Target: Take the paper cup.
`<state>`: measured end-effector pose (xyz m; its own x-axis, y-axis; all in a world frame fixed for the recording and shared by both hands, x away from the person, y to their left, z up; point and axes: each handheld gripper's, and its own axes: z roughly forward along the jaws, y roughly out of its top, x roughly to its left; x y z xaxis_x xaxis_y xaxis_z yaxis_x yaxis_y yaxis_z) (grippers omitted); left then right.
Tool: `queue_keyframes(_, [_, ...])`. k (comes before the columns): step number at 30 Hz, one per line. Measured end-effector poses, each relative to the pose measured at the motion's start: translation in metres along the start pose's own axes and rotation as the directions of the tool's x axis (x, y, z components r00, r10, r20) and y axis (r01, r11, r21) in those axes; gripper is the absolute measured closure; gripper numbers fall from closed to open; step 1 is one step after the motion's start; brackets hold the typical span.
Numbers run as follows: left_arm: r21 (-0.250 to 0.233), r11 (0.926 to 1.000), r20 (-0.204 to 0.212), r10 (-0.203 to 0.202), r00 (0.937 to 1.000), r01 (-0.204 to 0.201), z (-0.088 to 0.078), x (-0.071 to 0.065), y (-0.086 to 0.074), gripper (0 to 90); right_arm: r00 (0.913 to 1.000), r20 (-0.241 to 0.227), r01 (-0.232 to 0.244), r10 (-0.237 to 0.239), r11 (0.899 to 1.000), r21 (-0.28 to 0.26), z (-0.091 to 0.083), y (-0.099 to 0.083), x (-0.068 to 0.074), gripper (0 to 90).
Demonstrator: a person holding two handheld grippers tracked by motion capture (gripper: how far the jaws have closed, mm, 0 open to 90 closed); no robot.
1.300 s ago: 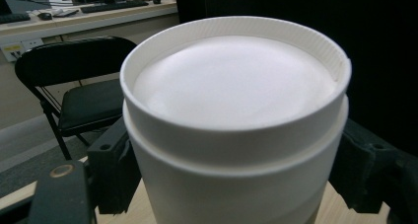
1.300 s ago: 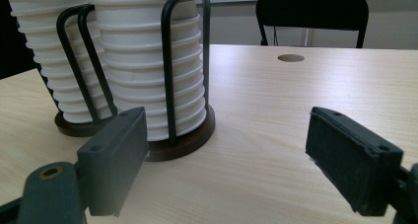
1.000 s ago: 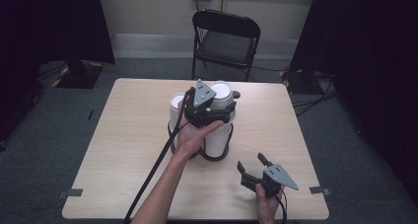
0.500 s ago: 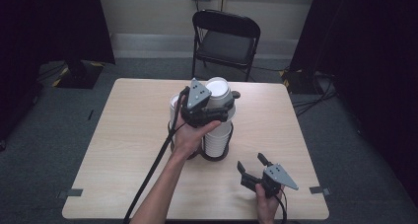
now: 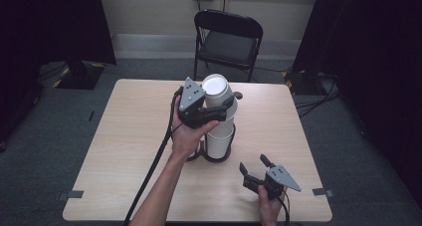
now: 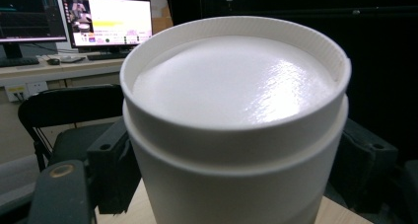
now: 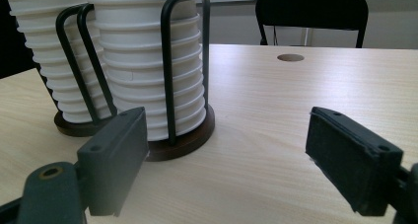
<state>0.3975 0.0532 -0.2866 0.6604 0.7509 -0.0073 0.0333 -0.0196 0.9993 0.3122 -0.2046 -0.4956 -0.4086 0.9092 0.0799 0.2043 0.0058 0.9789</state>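
The left gripper (image 5: 215,112) clamps a white paper cup (image 5: 217,89) between its 2 jaws; in the left gripper view the black pads sit against both sides of the cup (image 6: 236,130). The cup is inverted: its closed, recessed base faces up and toward the high camera, its open mouth faces down. Its long axis runs near vertical, tilted slightly. It sits at the top of a stack of white cups (image 5: 220,139) held in a black wire cup holder (image 5: 219,154) near the table centre. Whether the cup has separated from the stack cannot be determined.

The right gripper view shows 2 holders side by side, each a dark round base with black wire uprights around a ribbed stack (image 7: 148,76), the second stack (image 7: 47,61) just beside it.

The right gripper (image 5: 259,170) is held low over the near right part of the table, well apart from the holders, jaws spread with nothing between them.

The table (image 5: 124,136) is light wood-grain laminate with a round cable hole (image 7: 290,57). Beyond it stands 1 black folding chair (image 5: 226,37) on grey carpet, flanked by dark curtains. Monitors (image 6: 106,19) are visible on a desk behind.
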Motion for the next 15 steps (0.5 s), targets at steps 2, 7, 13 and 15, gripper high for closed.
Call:
queue_keyframes(2, [-0.013,0.9999,-0.001,-0.009,1.0,0.009,-0.003,0.0,0.001,19.5,1.0,0.0,0.002,-0.002,1.0,0.0,0.0,0.0,0.0,15.9])
queue_keyframes(7, [-0.036,0.999,-0.003,-0.027,0.9996,0.027,-0.008,0.002,0.005,19.5,1.0,-0.001,0.005,-0.005,1.0,0.001,0.0,0.0,0.0,15.9])
queue_keyframes(13, [-0.035,0.9986,0.009,-0.04,0.9992,0.04,-0.015,0.004,0.007,19.5,1.0,0.0,0.004,-0.004,1.0,0.004,0.0,0.0,0.0,15.9])
queue_keyframes(15, [-0.043,0.998,0.01,-0.046,0.9989,0.046,-0.019,0.004,0.008,19.5,1.0,0.0,0.006,-0.006,1.0,0.003,0.0,0.0,0.0,15.9])
